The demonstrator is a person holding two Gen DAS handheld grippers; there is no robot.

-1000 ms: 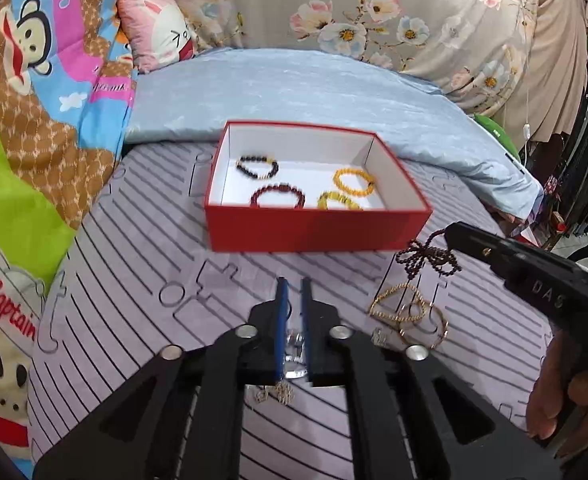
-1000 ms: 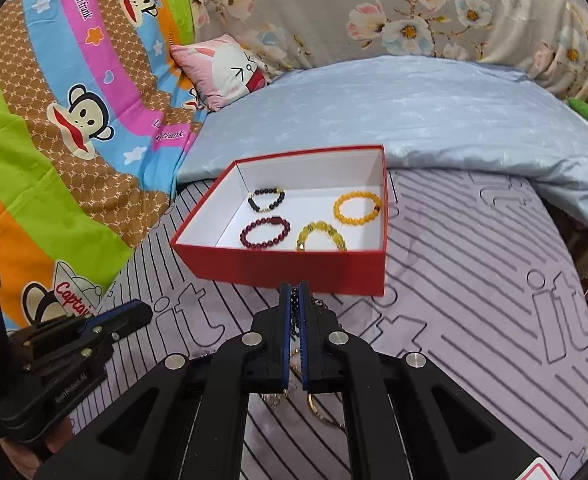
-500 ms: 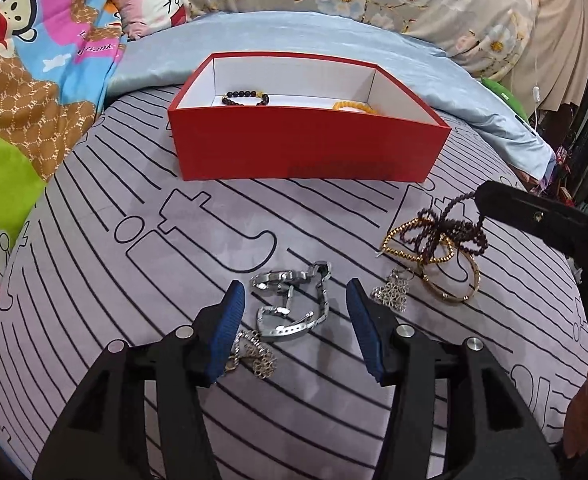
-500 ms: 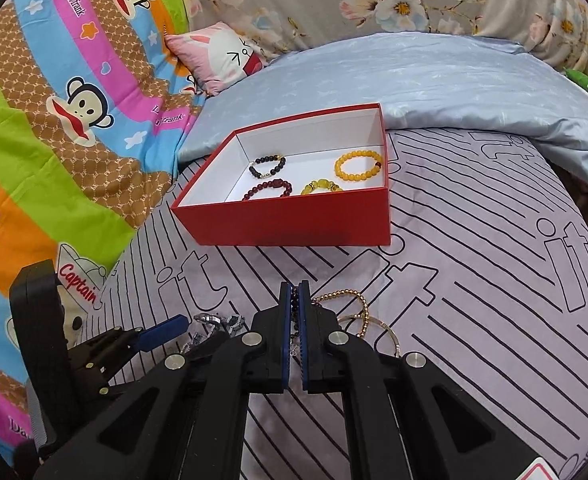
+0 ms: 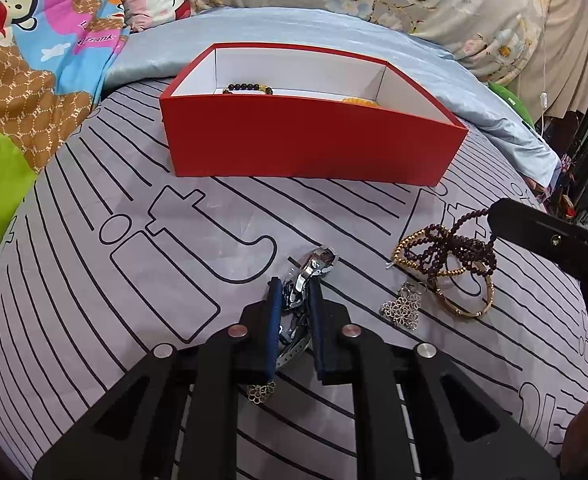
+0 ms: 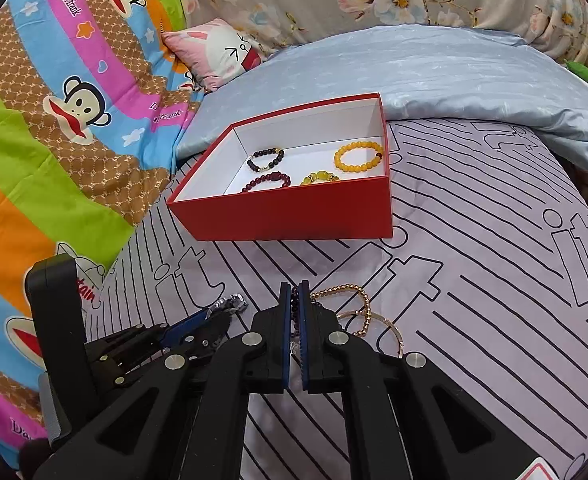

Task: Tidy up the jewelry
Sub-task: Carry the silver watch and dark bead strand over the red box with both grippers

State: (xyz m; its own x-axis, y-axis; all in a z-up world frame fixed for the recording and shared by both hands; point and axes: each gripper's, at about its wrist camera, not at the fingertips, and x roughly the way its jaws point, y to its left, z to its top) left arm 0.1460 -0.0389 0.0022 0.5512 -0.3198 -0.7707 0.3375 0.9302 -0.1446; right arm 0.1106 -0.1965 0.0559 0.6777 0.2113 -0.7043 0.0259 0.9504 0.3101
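Pickup stage right now, both hands at once, I'd say. Left gripper (image 5: 294, 292) is down on the bed sheet (image 5: 134, 280) with its blue fingers (image 5: 274, 312) closing around the silver link bracelet (image 5: 313, 266). The metal sits between the pads and looks just about pinched, with its clasp end poking out past the tips toward 12 o'clock.

Right gripper (image 6: 294, 300) has its fingers pressed together on a strand of the dark purple bead necklace (image 5: 453, 248). In the left view you can see that strand running taut up to the black tip at 3 o'clock, while the rest of the beads lie tangled over the gold bead bracelet (image 5: 409, 246) and the thin gold bangle (image 5: 469, 308).

Red box (image 6: 294, 216) sits at 12 o'clock from both grippers, well apart from the loose pile. It already has four bead bracelets inside: dark one (image 6: 265, 159), maroon one (image 6: 266, 182), yellow-green one (image 6: 319, 178) and orange one (image 6: 358, 155).

Still loose on the sheet: a silver filigree earring (image 5: 401, 308) near the bangle, and another filigree piece (image 5: 261, 391) tucked under the left fingers.

Next move, my guess: finish the squeeze on the silver bracelet, lift straight up and carry it over the box wall. The tricky bit is the necklace, since it could easily drag the gold pieces along, so a slow lift makes sense.
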